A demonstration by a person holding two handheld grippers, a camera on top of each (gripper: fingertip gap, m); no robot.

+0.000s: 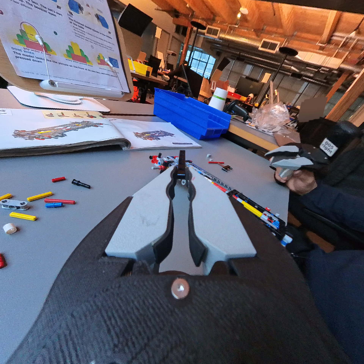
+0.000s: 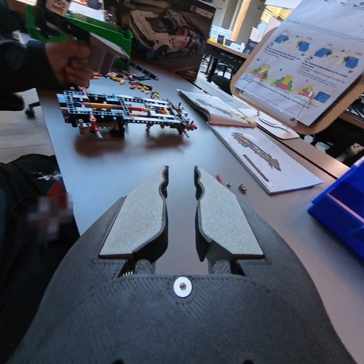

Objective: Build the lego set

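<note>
- Black plastic strip (image 1: 181, 160): light, stiff, thin; left gripper (image 1: 181, 173) pinching its lower end, above the brick frame (image 1: 226, 185).
- Right gripper (image 2: 181, 173): jaws spread, nothing between, over bare table (image 2: 118, 157).

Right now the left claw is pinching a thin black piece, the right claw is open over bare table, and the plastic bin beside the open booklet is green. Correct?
Not quite: the bin beside the open booklet is blue, as the left wrist view shows. The rest stands: the left claw pinches a thin black piece, and the right claw is open over bare table.
</note>
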